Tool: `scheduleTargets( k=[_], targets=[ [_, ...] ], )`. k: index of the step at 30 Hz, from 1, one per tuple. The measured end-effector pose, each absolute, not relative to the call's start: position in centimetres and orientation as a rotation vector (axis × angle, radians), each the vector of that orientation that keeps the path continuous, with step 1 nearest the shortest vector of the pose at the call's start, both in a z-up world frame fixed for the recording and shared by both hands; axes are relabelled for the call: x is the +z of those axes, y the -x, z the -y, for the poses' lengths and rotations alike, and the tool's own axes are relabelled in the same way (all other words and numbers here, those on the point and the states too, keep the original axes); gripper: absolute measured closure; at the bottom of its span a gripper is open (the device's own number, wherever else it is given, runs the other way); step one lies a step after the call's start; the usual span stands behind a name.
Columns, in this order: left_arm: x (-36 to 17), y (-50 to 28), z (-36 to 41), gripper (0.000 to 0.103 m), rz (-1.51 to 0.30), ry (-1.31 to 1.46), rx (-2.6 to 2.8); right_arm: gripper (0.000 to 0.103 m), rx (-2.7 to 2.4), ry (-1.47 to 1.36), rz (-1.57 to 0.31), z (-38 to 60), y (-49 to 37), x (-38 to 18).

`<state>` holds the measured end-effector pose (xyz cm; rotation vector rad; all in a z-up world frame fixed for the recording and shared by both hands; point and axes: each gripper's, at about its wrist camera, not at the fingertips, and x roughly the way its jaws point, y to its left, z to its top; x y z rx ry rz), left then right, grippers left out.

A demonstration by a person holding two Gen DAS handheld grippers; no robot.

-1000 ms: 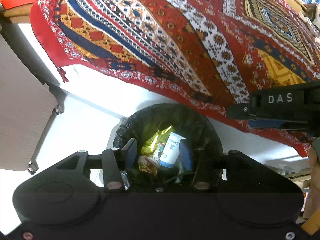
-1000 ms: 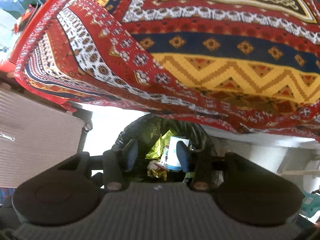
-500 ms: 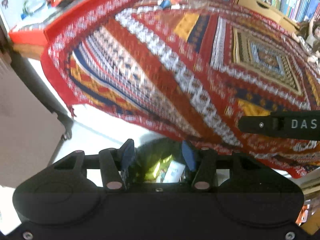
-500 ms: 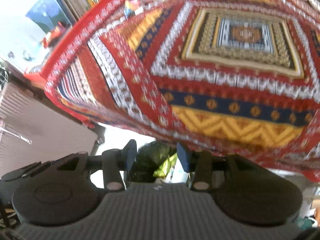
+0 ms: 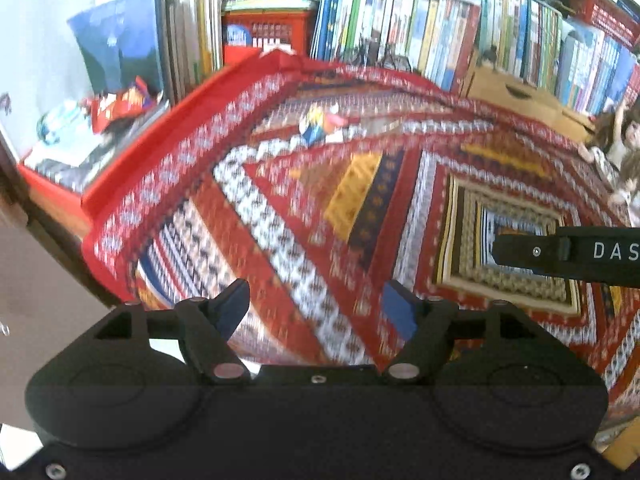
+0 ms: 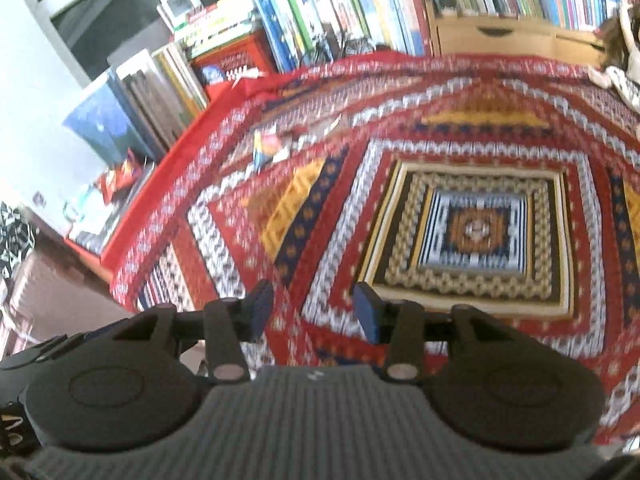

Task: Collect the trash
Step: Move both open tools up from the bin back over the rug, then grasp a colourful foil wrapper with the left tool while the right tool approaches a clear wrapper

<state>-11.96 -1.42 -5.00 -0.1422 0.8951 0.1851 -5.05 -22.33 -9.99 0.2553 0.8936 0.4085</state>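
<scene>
1. Surface: a table draped in a patterned red cloth (image 5: 304,216) with white, navy and mustard bands around a central square medallion (image 6: 472,232). The pictures are motion-blurred.
2. Room: behind the cloth stands a row of upright books (image 5: 420,24), a red crate (image 5: 266,32) among them, and a wooden box (image 6: 508,36) at the cloth's far edge.
3. Trash: one small colourful wrapper (image 5: 320,122) lies on the cloth toward its far left corner, well apart from both grippers. What it is cannot be told through the blur.
4. Left gripper (image 5: 316,312): jaws opening, nothing between them, only cloth behind.
5. Right gripper (image 6: 314,306): jaws parted, nothing between them.
6. Left wrist view only: the right gripper's black side, lettered "DAS", enters from the right over the medallion; a doll (image 5: 624,148) sits at the cloth's right edge.
7. Right wrist view only: a dark window (image 6: 104,20) left of the books, and the whole medallion unobstructed.
</scene>
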Motion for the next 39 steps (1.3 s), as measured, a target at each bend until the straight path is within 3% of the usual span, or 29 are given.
scheduleTargets(
  k=[5,19,39],
  targets=[
    [-3.2,8.0,1.1,0.026,-0.868,0.175,0.218,0.043,0.417,-0.270,-0.862,23.1,1.5,-8.5],
    [-1.3,-4.0,-0.6,0.025,-0.840,0.227,0.295,0.043,0.426,-0.310,-0.824,24.3,-9.1,-7.0],
    [-9.5,-16.2,-2.7,0.025,-0.945,0.346,0.349,0.042,0.465,-0.264,-0.948,21.7,-22.1,-12.2]
  ],
)
